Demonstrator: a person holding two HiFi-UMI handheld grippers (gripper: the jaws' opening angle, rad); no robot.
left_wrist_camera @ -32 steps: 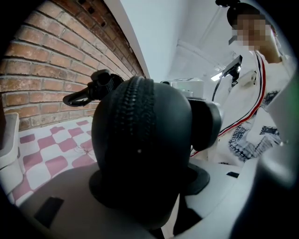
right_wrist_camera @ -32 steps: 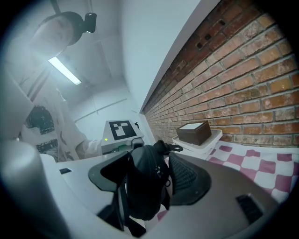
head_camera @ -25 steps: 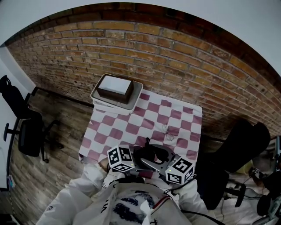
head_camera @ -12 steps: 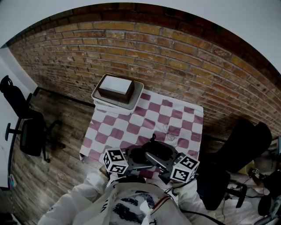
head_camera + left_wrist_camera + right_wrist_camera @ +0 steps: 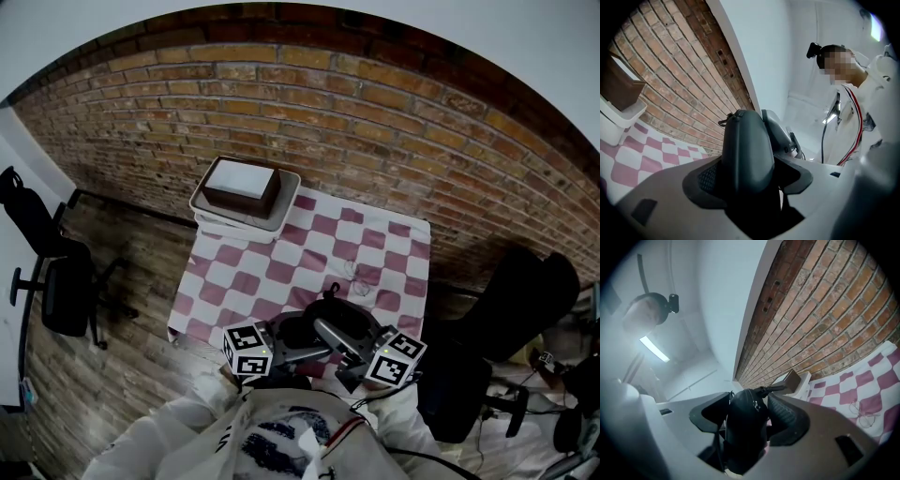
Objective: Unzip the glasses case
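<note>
Glasses case [image 5: 330,317]: held up over the near edge of the checked table [image 5: 281,272]; zip looks shut.
Left gripper [image 5: 747,159] is clamped on one end of the case and right gripper [image 5: 747,420] on the other, with the zip pull [image 5: 764,390] by its jaw tips. Step, as I judge it: steadying before opening. Next, one gripper must let go, pinch the pull and draw it along the seam.

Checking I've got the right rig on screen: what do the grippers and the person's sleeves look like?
The left gripper and the right gripper both have pale grey bodies with dark, textured jaw pads. Each carries a white cube printed with black square markers. The sleeves are white.
</note>
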